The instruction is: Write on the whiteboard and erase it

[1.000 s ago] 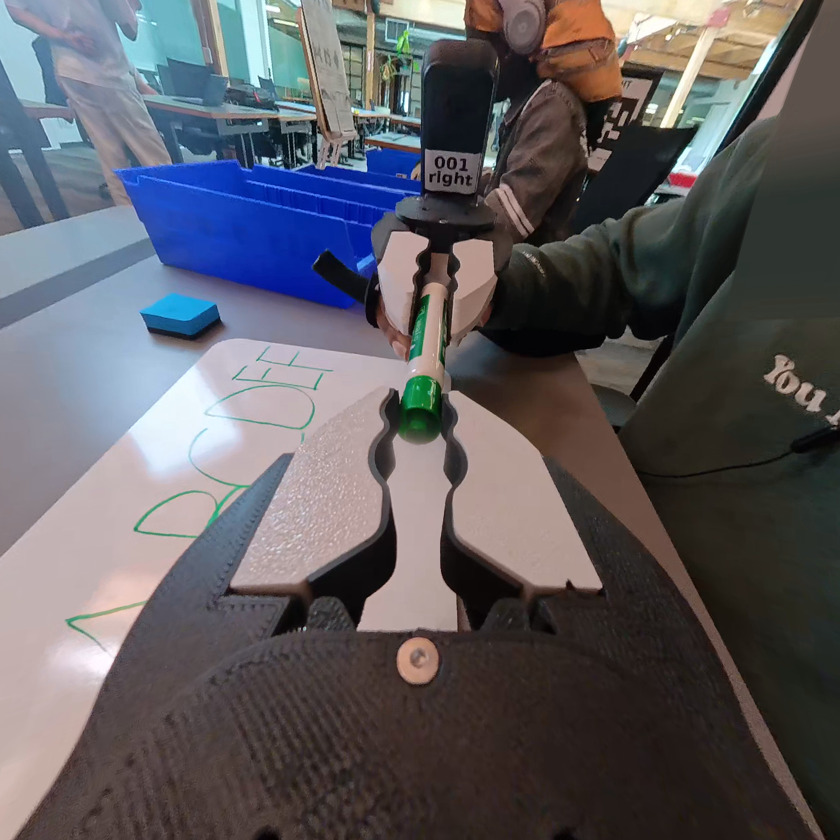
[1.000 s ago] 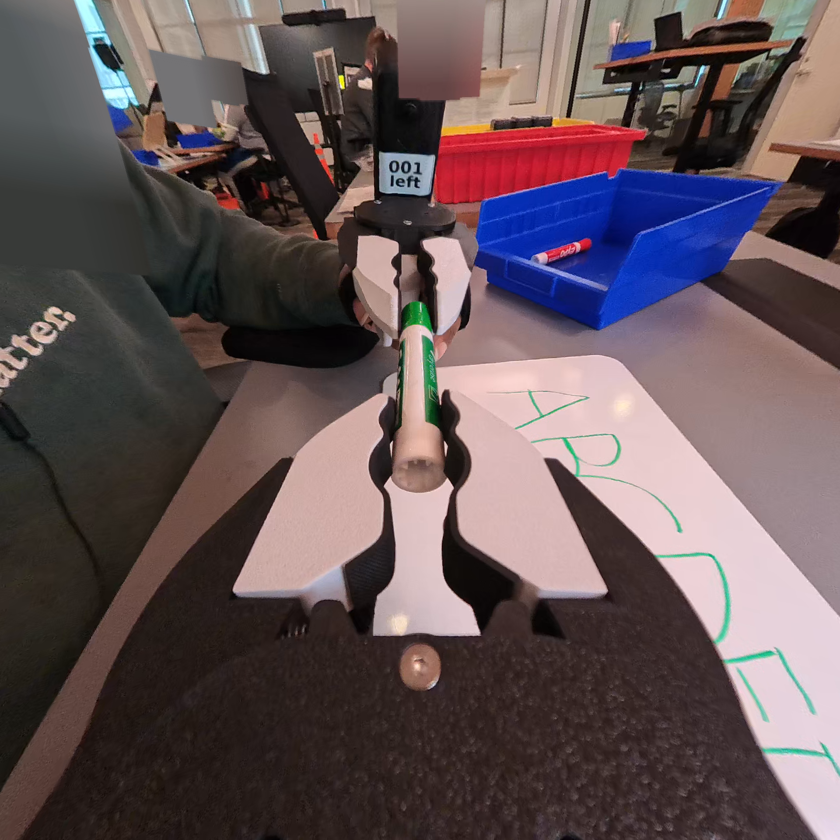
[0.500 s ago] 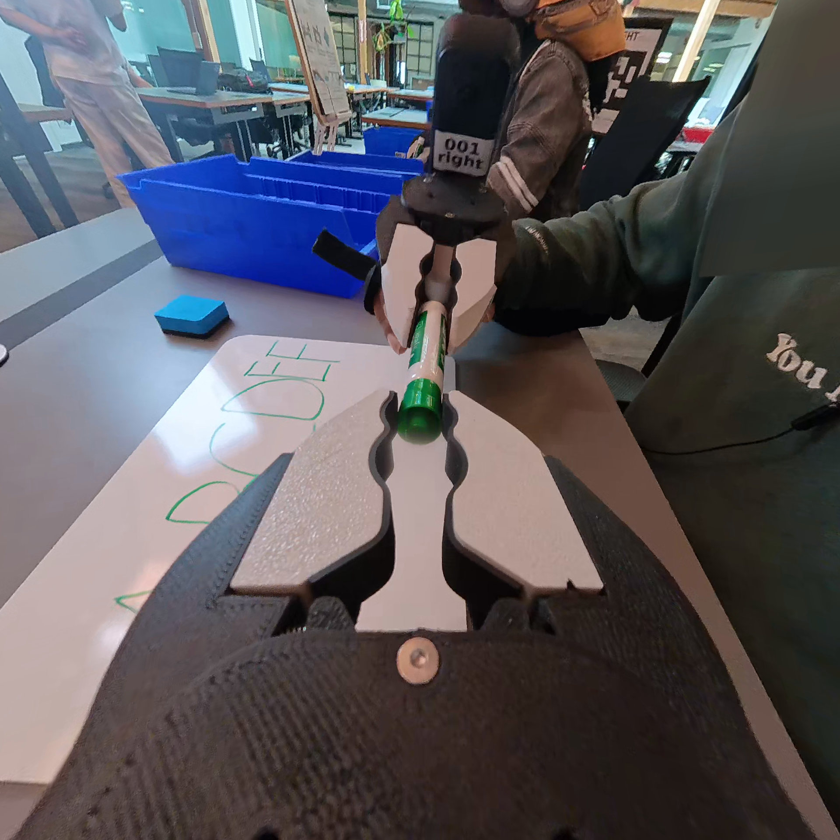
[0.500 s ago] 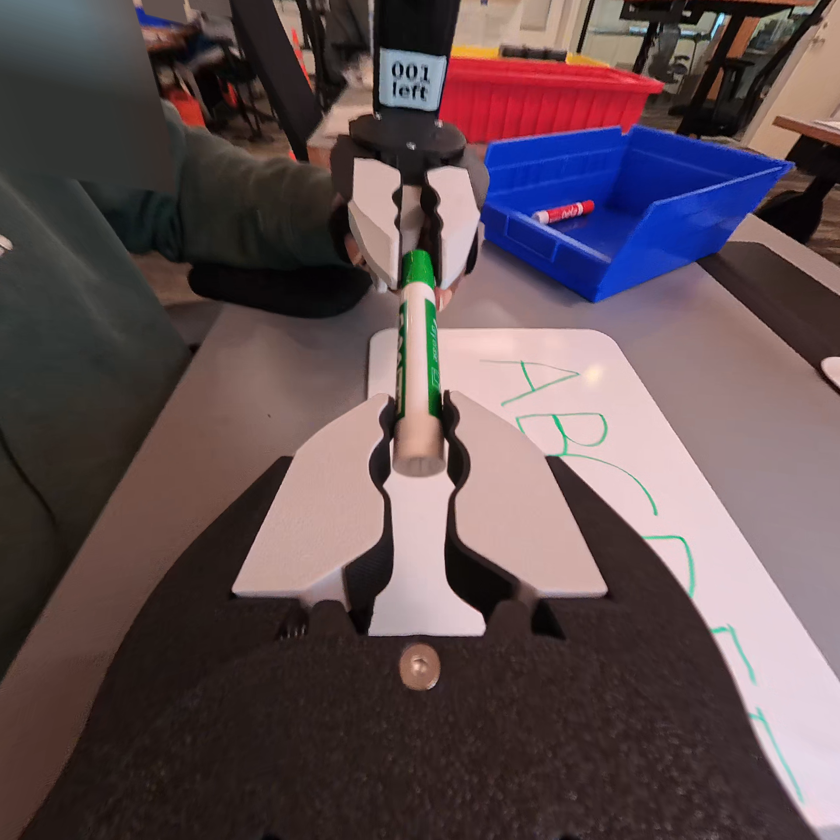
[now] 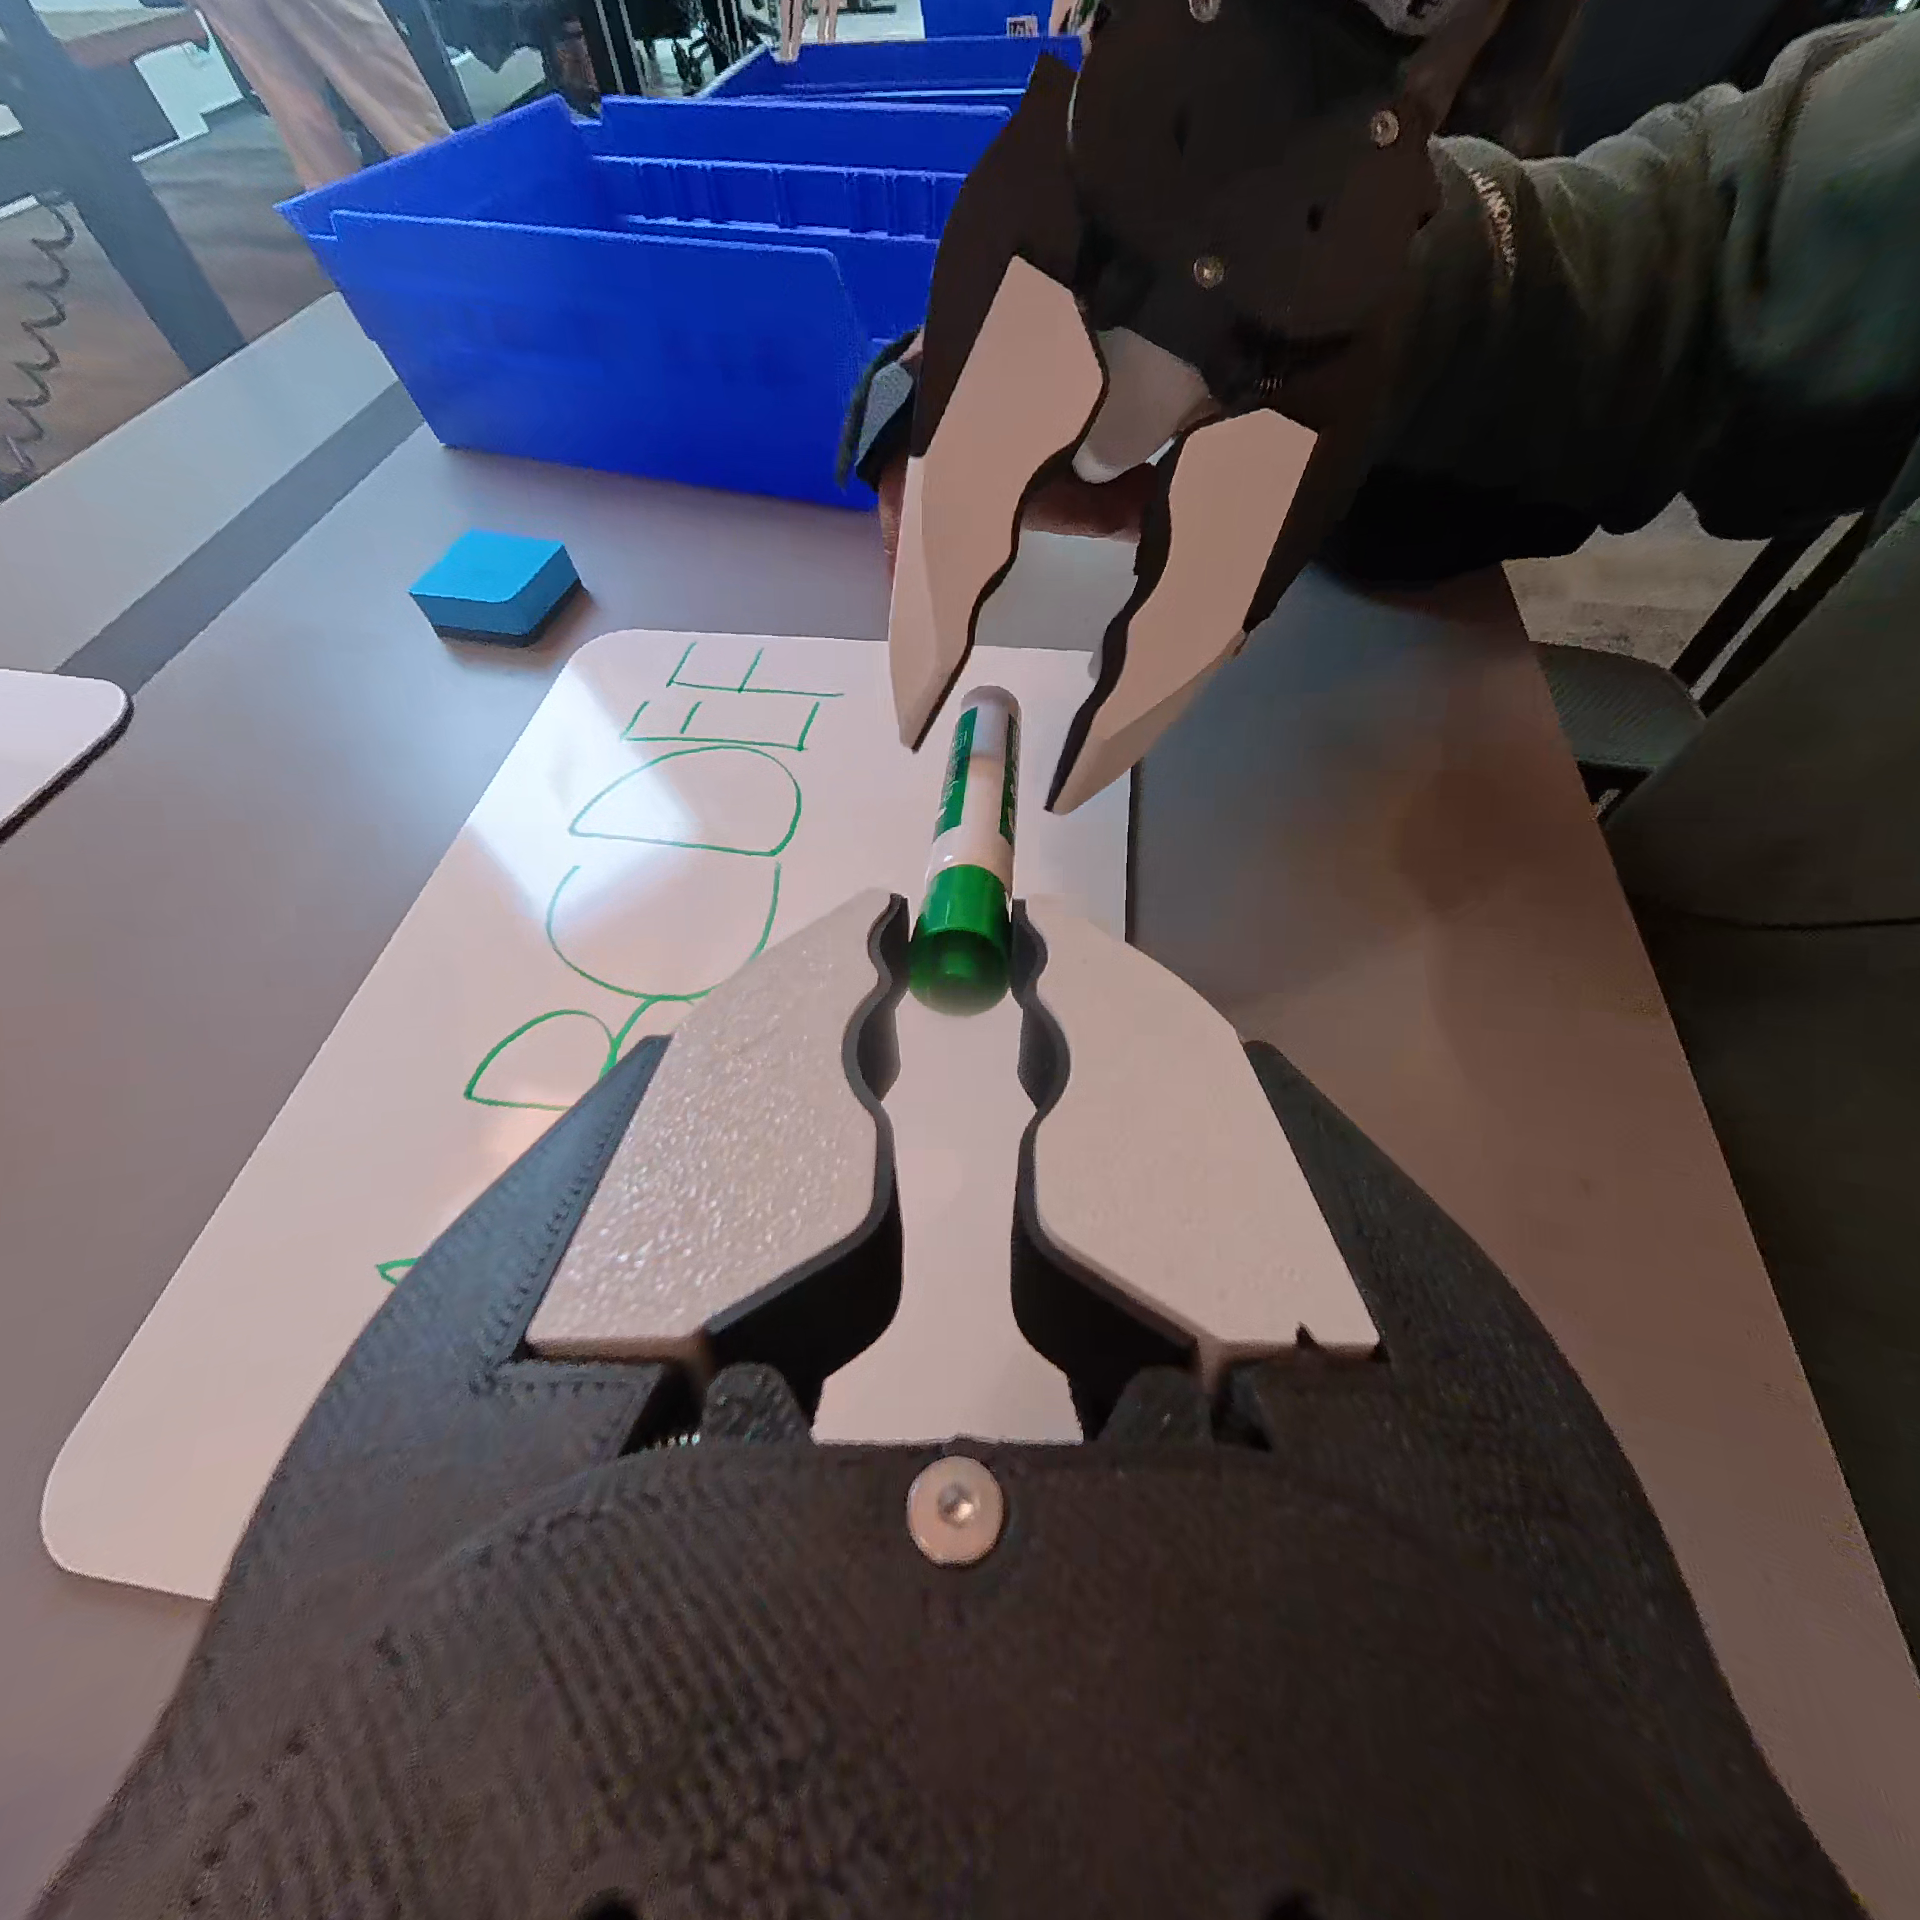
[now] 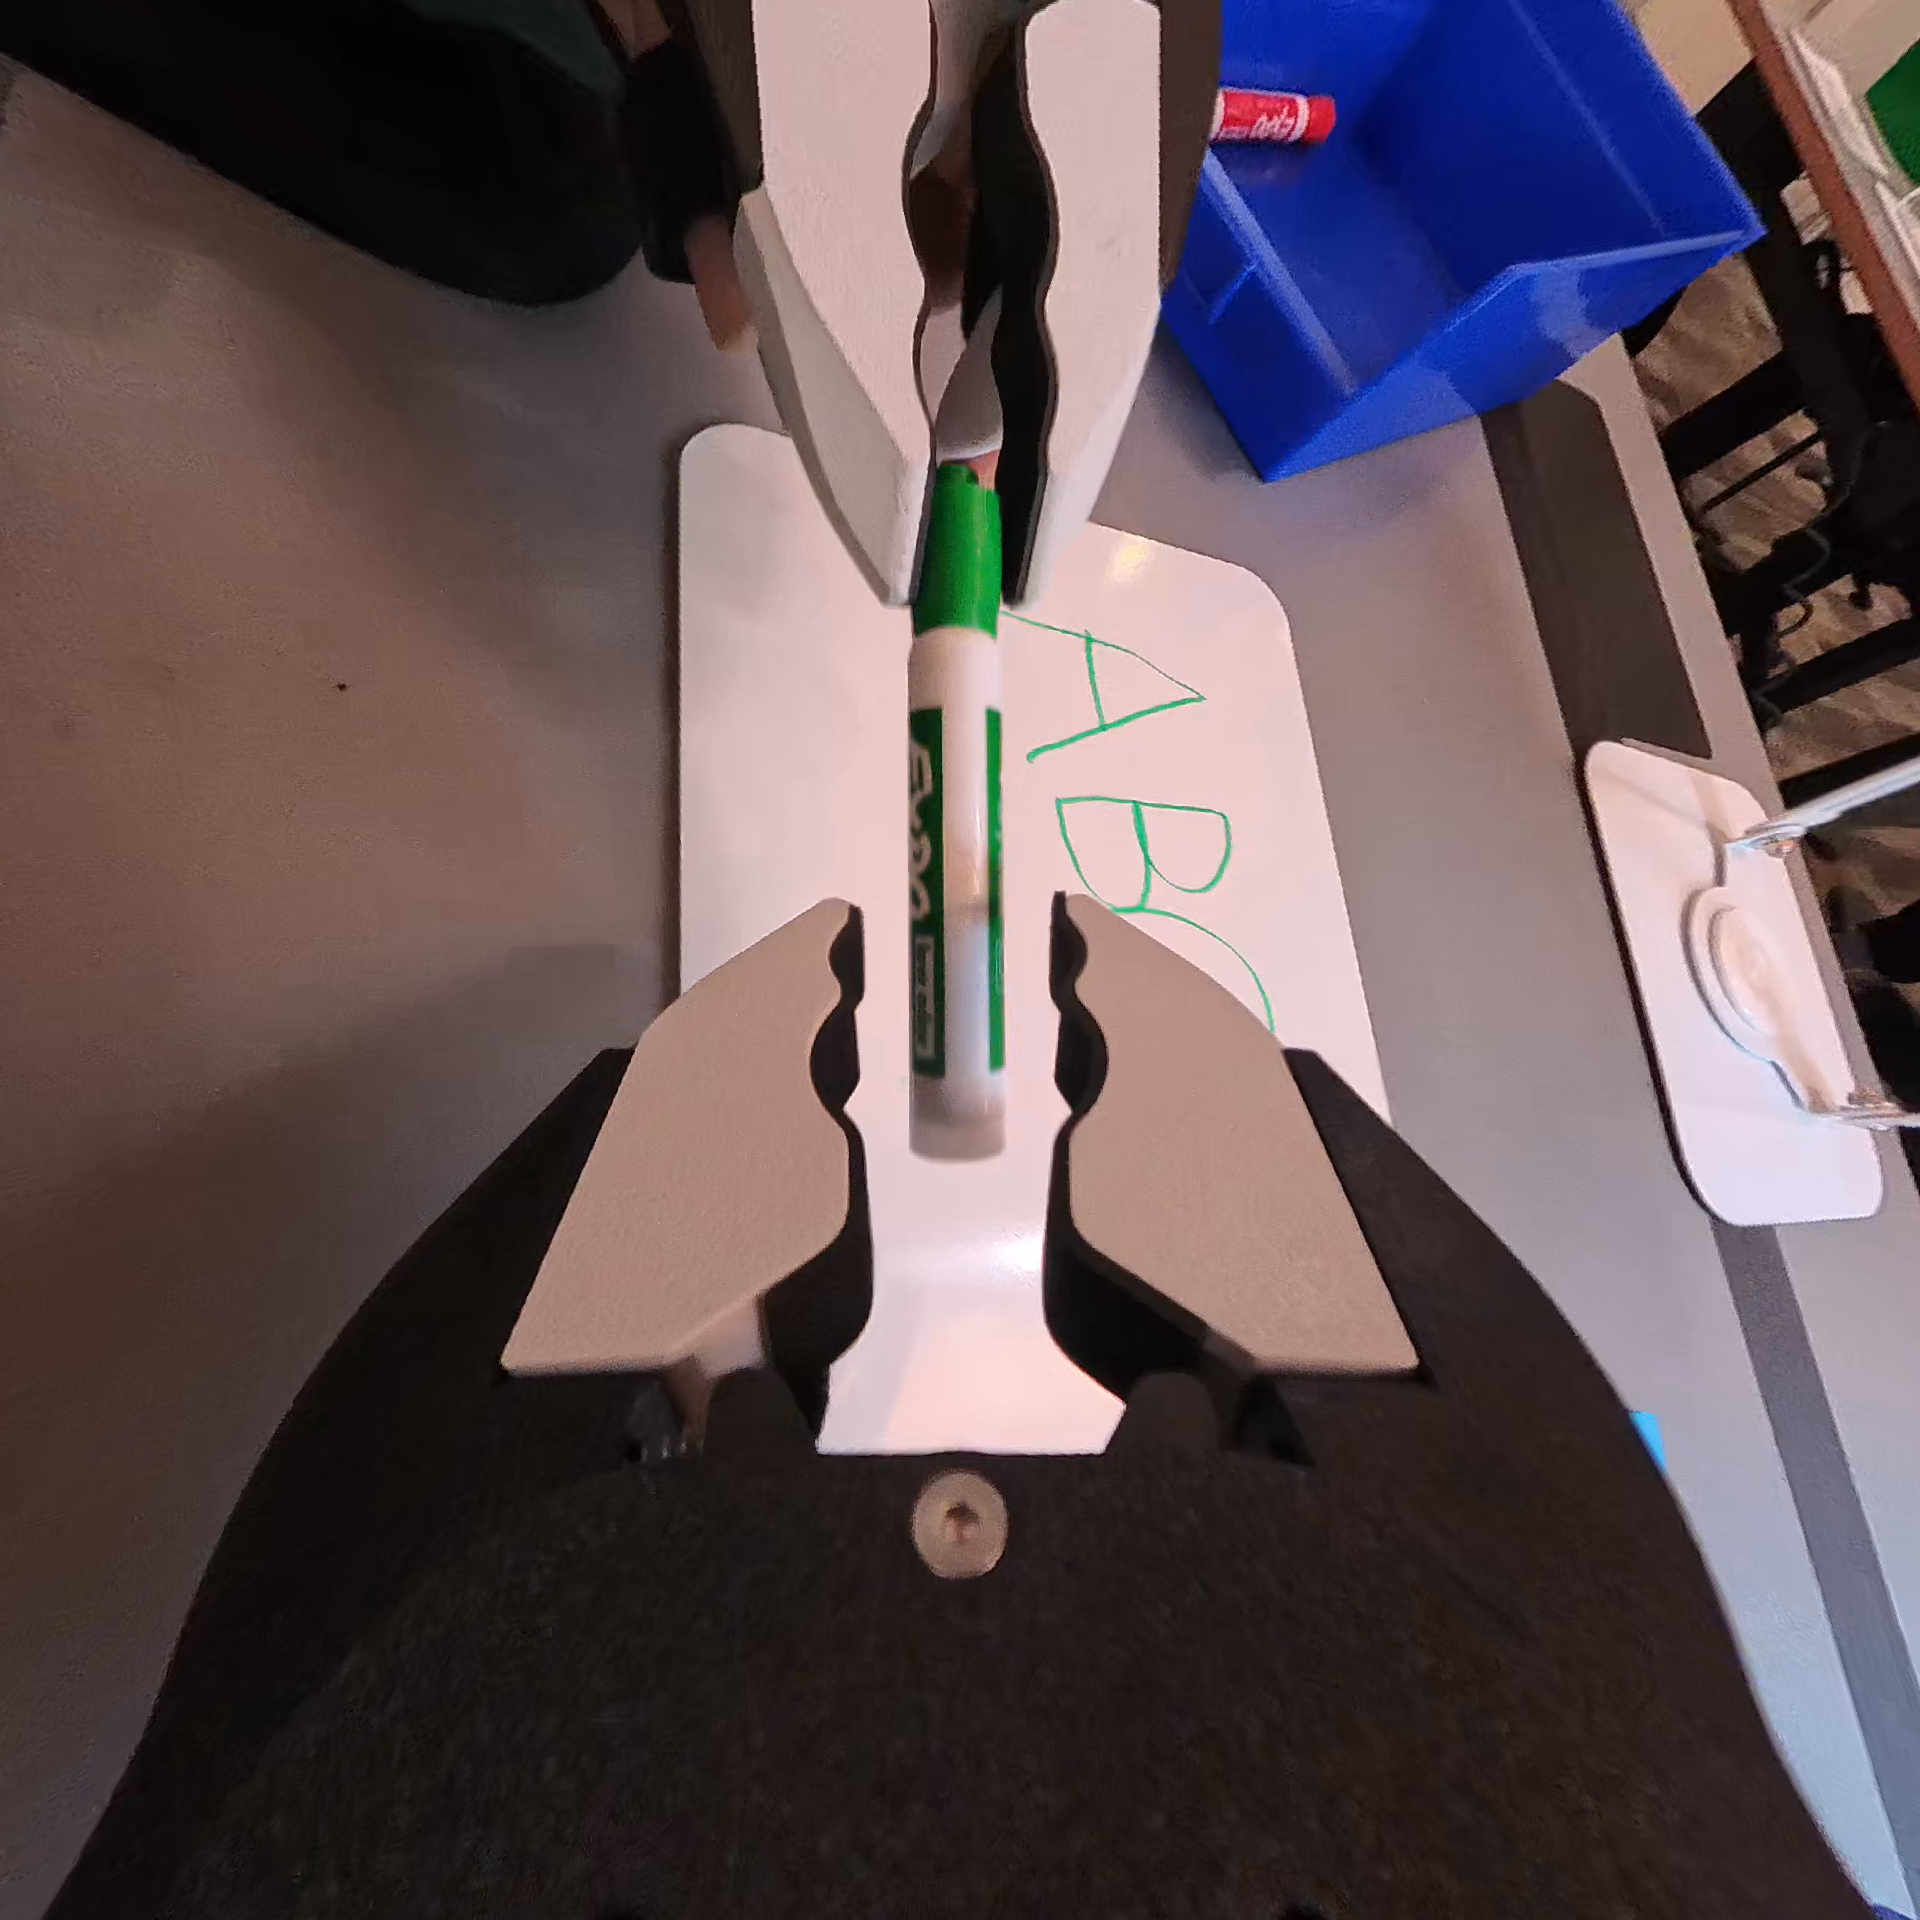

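A green-capped whiteboard marker [image 5: 971, 810] is held level above the whiteboard [image 5: 312, 1299], which bears green letters. My left gripper [image 5: 958, 914] is shut on the marker's green cap end. My right gripper [image 6: 956, 914] is open; the marker's white body [image 6: 956, 831] lies between its fingers without touching them. In the left wrist view the right gripper [image 5: 987, 769] straddles the marker's far end from above. In the right wrist view the left gripper [image 6: 961, 597] clamps the cap over the whiteboard [image 6: 790, 727].
A blue eraser [image 5: 497, 584] lies on the table beyond the board's far left corner. A blue bin [image 5: 623, 312] stands behind it. Another blue bin [image 6: 1455, 260] holds a red marker [image 6: 1273, 114]. A white plate [image 6: 1714, 987] lies to the right of the board. My right fingertips sit around 6 cm from my left ones. From the right gripper's tips to the blue eraser [image 5: 497, 584] is close to 25 cm.
My right gripper has opened and let go of the marker body. Both grippers have tilted down toward the board. The left gripper still holds the cap end.
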Available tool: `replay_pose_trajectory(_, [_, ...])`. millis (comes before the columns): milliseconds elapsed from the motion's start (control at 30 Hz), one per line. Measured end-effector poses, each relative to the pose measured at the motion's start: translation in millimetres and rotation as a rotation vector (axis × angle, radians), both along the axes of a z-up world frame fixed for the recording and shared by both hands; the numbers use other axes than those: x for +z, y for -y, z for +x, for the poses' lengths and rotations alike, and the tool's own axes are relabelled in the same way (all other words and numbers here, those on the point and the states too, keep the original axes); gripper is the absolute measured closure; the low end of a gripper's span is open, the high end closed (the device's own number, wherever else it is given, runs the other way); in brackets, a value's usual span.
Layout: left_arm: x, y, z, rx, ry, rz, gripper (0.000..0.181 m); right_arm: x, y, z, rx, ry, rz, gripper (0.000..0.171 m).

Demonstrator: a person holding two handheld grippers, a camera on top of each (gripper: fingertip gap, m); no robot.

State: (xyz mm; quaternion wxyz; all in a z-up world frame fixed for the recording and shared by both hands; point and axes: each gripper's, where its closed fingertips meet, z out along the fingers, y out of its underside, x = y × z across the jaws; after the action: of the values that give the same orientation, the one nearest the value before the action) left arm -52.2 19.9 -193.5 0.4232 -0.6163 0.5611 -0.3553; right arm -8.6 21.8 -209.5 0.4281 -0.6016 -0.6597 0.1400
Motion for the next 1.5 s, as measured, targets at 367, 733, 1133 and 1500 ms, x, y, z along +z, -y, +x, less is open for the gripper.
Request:
replay_pose_trajectory(367, [11.0,4.8,3.5,0.009,0.093,-0.034,0.162,8.0,5.8,-2.6,-0.007,0.016,-0.034,0.155])
replay_pose_trajectory(733, [43.3,-4.0,-10.5,0.079,0.291,-0.017,0.159,62.1,-13.9,37.4,-0.201,-0.099,-0.076,0.155])
replay_pose_trajectory(1133, [46.4,-17.5,-23.4,0.172,0.292,0.098,0.181,104.5,-201.3,323.2,-1.221,-0.287,-0.302,0.155])
replay_pose_trajectory(1500, [26.6,-46.6,-37.4,0.298,0.248,0.158,0.181,-44.8,-239.8,361.6,-1.526,-0.212,-0.716,0.155])
